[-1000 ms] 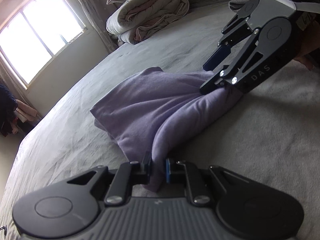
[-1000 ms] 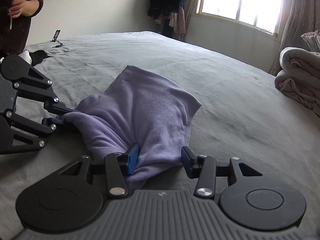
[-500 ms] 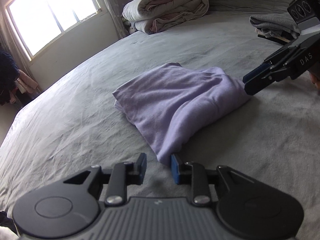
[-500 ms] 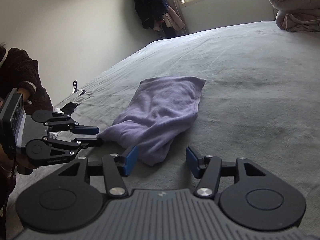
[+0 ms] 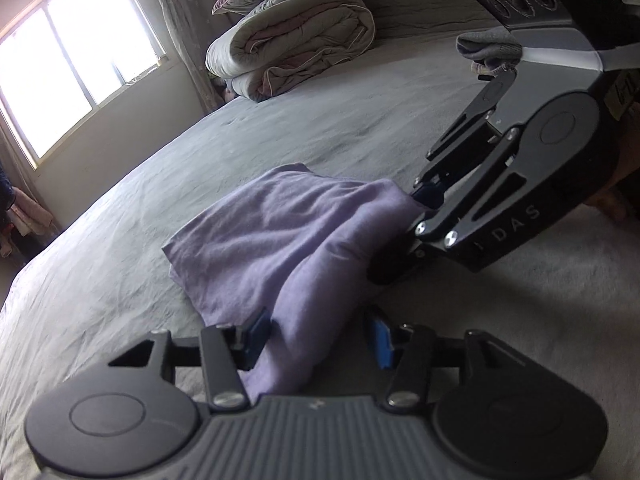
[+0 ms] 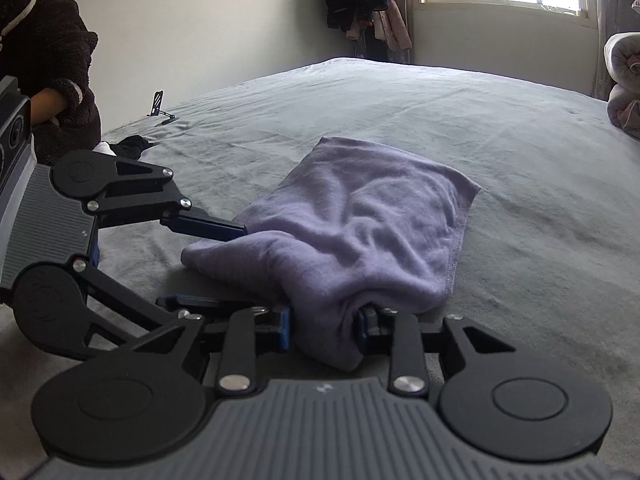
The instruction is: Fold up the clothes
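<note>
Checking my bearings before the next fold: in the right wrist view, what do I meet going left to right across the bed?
Person's dark sleeve → small black phone stand → left claw → purple cloth → rolled duvet at the right edge.

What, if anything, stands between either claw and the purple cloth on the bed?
Nothing visible does. The purple cloth already lies between the fingers of both claws: the right claw is closing on a bunched end, and the left claw is opening around the other end. The bed around it shows no obstacle.
</note>
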Demonstrator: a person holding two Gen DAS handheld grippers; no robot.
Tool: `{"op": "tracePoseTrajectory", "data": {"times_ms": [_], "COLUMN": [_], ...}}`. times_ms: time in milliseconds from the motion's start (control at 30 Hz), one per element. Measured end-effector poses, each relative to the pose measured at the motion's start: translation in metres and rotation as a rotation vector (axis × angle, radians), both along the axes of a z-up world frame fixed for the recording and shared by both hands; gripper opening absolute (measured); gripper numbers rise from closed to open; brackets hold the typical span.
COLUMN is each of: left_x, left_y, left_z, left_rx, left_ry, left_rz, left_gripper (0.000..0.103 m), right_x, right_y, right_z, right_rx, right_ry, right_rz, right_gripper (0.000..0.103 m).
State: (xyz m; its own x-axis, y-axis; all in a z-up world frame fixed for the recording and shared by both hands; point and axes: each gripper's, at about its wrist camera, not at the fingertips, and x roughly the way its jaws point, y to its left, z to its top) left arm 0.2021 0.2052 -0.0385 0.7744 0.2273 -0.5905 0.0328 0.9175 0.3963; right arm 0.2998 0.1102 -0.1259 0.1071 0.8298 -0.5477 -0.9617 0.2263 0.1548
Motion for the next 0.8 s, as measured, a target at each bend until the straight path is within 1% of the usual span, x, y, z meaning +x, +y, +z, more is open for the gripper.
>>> {"op": "tracePoseTrajectory", "data": {"times_ms": [33, 67, 100, 133, 200, 233, 267, 367, 467, 600, 800], "left_x": [0.004, 0.007, 0.009, 0.008, 0.006, 0.005, 0.003, -0.005, -0.014, -0.029, -0.074], "left_y": [0.000, -0.003, -0.006, -0.009, -0.016, -0.018, -0.017, -0.011, -0.010, -0.013, -0.043], "left_z": [0.000, 0.000, -0.001, -0.002, -0.005, -0.005, -0.004, 0.005, 0.012, 0.020, 0.029], "left_rx": [0.005, 0.029, 0.052, 0.069, 0.103, 0.115, 0.106, 0.050, 0.030, -0.020, -0.028], "left_ry": [-0.002, -0.010, -0.018, -0.027, -0.043, -0.051, -0.057, -0.065, -0.055, -0.054, -0.022], "left_rz": [0.005, 0.013, 0.021, 0.025, 0.034, 0.039, 0.045, 0.053, 0.042, 0.028, -0.029], "left_gripper": [0.054, 0.049, 0.028, 0.021, 0.017, 0.017, 0.016, 0.014, 0.014, 0.014, 0.014], "right_x": [0.001, 0.002, 0.003, 0.004, 0.005, 0.005, 0.005, 0.000, -0.006, -0.020, -0.053], "right_y": [-0.001, -0.003, -0.005, -0.008, -0.013, -0.015, -0.017, -0.023, -0.033, -0.041, -0.063], "right_z": [0.001, 0.002, 0.003, 0.004, 0.006, 0.006, 0.007, 0.009, 0.013, 0.017, 0.026], "right_rx": [0.004, 0.012, 0.023, 0.035, 0.052, 0.056, 0.059, 0.066, 0.075, 0.090, 0.080], "right_ry": [0.007, 0.017, 0.031, 0.049, 0.081, 0.095, 0.105, 0.114, 0.118, 0.112, 0.134], "right_rz": [0.002, 0.003, 0.004, 0.008, 0.019, 0.032, 0.046, 0.099, 0.143, 0.183, 0.280], "right_gripper": [0.029, 0.028, 0.027, 0.027, 0.027, 0.026, 0.026, 0.025, 0.024, 0.024, 0.024]}}
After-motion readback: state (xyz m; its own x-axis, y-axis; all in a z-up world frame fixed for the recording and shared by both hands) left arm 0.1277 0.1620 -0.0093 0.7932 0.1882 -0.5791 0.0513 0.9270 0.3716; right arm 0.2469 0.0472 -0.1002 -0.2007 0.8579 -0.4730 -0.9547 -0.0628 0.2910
